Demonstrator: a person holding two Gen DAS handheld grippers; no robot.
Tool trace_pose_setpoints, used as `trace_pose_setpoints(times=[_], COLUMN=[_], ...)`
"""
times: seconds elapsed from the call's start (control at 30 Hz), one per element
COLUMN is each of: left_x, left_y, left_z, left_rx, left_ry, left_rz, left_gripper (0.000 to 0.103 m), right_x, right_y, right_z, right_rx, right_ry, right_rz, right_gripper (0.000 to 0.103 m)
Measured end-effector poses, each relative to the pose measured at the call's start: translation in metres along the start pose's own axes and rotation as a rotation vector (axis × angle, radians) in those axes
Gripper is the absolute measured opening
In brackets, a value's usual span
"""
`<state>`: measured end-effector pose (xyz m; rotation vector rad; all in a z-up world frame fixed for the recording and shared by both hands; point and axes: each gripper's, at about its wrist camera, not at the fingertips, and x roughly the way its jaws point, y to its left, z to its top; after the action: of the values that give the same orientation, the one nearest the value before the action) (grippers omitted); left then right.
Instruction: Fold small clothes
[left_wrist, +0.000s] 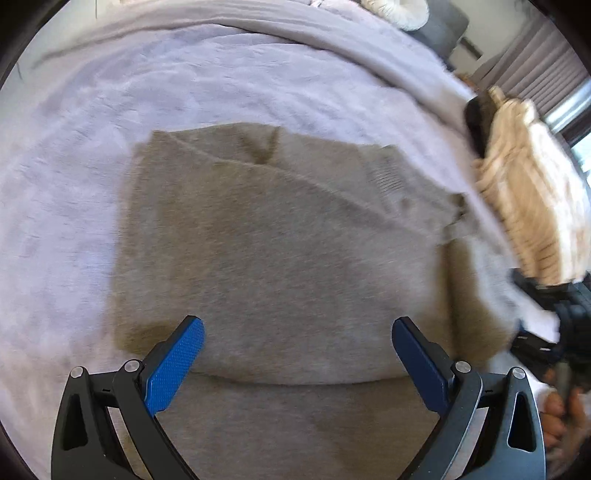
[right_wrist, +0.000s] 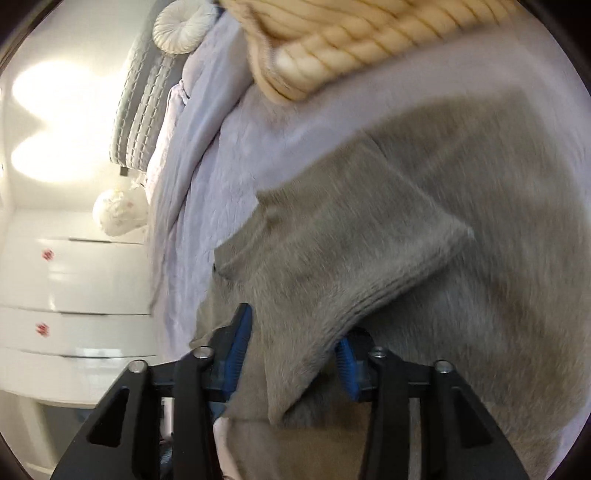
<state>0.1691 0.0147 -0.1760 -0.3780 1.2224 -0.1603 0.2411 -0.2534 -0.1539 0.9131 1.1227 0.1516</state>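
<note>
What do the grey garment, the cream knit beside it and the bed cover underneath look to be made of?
Grey garment: soft matte fleece-like jersey, probably cotton blend; fuzzy nap, ribbed cuff.
Cream knit: chunky yarn, wool or acrylic; thick rope-like cables.
Bed cover: pale lilac plush or crinkled fabric, faint sheen; blur leaves it open.

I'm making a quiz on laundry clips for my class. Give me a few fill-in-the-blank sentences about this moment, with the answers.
1. The grey garment lies on a bedspread coloured pale ____.
2. The left gripper hangs above the garment with its jaws ____.
3. The right gripper is ____ on a fold of the grey garment.
4. The knitted sweater beyond the garment is coloured ____.

Missing words: lilac; open; shut; cream
</note>
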Motion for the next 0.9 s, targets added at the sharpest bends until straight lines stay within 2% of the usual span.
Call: trace_pose_setpoints(times=[0.03, 0.13, 0.23, 0.3, 0.43, 0.5, 0.53, 0.57, 0.6, 0.7, 0.8, 0.9], left_x=[-0.001, -0.002, 0.002, 0.007, 0.012, 0.015, 0.017, 0.018, 0.019, 0.024, 0.026, 0.028], left_y=[0.002, 0.013, 0.024, 0.035, 0.050, 0.051, 0.050, 0.049, 0.048, 0.039, 0.032, 0.024], left_z=[0.002, 0.009, 0.013, 0.012, 0.010, 0.009, 0.009, 0.008, 0.009, 0.009, 0.011, 0.013], left_rx=[-0.013, -0.059, -0.127, -0.195, -0.283, -0.288, -0.283, -0.279, -0.271, -0.249, -0.229, -0.210], left_ry=[0.001, 0.001, 0.030, 0.055, 0.059, 0.061, 0.065, 0.067, 0.071, 0.076, 0.078, 0.076], left_rz=[-0.044, -0.197, -0.306, -0.397, -0.469, -0.476, -0.471, -0.467, -0.459, -0.429, -0.404, -0.379], left_gripper=[0.102, 0.102, 0.102, 0.102, 0.102, 0.102, 0.102, 0.102, 0.102, 0.102, 0.102, 0.102], right_x=[0.003, 0.012, 0.047, 0.066, 0.103, 0.105, 0.104, 0.098, 0.088, 0.052, 0.003, -0.032], right_y=[0.013, 0.057, 0.104, 0.116, 0.124, 0.123, 0.123, 0.119, 0.113, 0.069, 0.006, -0.048], right_z=[0.001, -0.007, -0.035, -0.056, -0.093, -0.102, -0.102, -0.101, -0.097, -0.083, -0.074, -0.067], right_rx=[-0.047, -0.259, -0.465, -0.548, -0.644, -0.658, -0.649, -0.628, -0.595, -0.444, -0.205, 0.027], right_ry=[0.002, 0.031, 0.126, 0.198, 0.332, 0.363, 0.367, 0.365, 0.358, 0.335, 0.303, 0.224], right_rz=[-0.019, -0.033, -0.035, -0.054, -0.144, -0.154, -0.145, -0.133, -0.122, -0.123, -0.098, -0.033], right_gripper=[0.008, 0.008, 0.008, 0.009, 0.015, 0.024, 0.029, 0.041, 0.049, 0.050, 0.050, 0.050])
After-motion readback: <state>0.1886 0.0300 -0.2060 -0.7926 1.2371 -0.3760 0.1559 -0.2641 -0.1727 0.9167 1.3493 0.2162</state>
